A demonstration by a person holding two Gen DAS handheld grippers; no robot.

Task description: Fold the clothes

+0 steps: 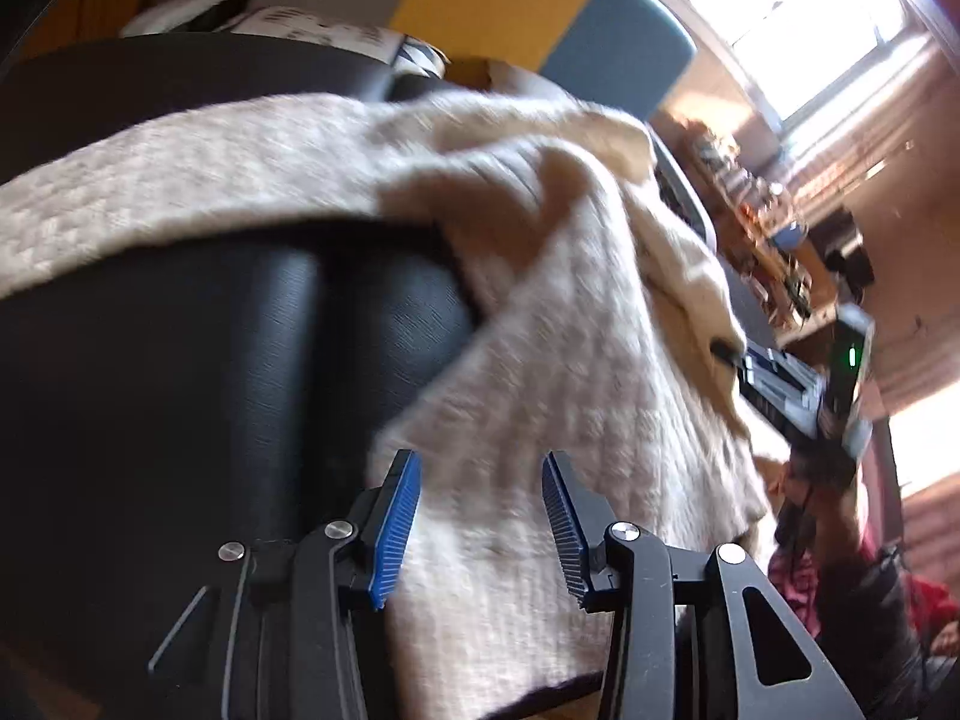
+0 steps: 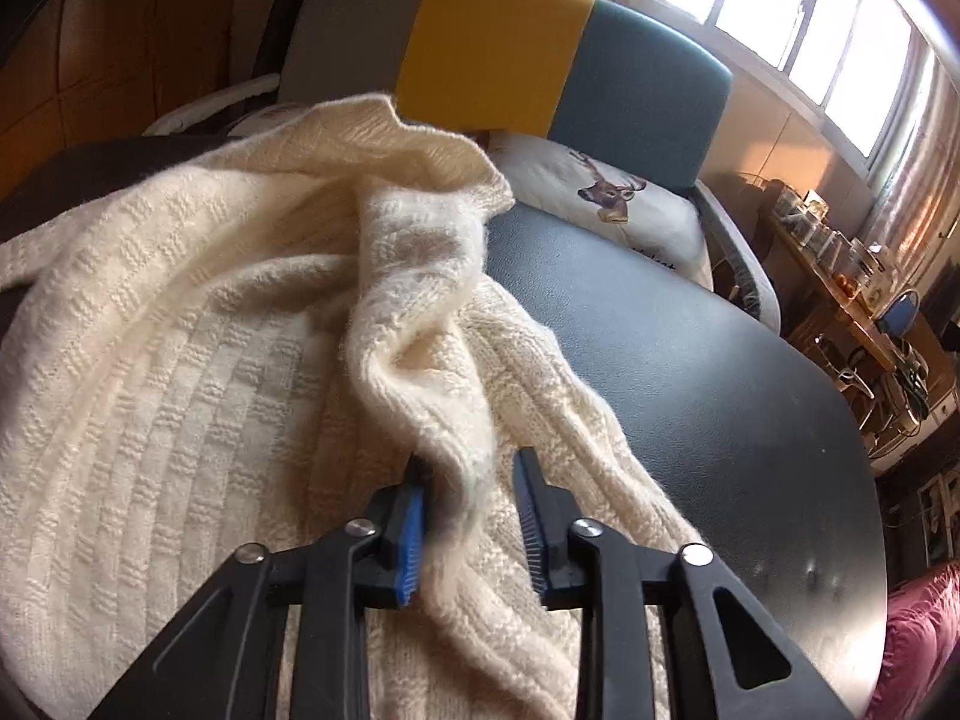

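Left gripper (image 1: pixel 480 516): hovering released over the knit, blue-padded fingers (image 1: pixel 396 534) spread wide, nothing clamped between them.
Sweater (image 2: pixel 180 360): lying cream and chunky across the dark table (image 2: pixel 720 408), spreading toward the left side, one band draping across the dark surface in the left wrist view.
Picture quality, left wrist: blurring badly, so not telling whether the pads are touching the wool beneath.
Sleeve (image 2: pixel 420 324): rising in a twisted ridge from the body of the knit, running down into the right tool.
Right gripper (image 2: pixel 471 516): grasping that sleeve, wool pressing against the left pad, jaws standing only partly closed with a gap showing at the right pad.
Right gripper seen from the left camera (image 1: pixel 780 378): tip disappearing into the far fold of the knit.
Chair (image 2: pixel 600 72): standing behind the table, back panels showing grey, yellow and teal.
Cushion (image 2: pixel 600 198): resting on the seat, showing a deer print.
Windows (image 2: pixel 810 18): glaring bright at upper right.
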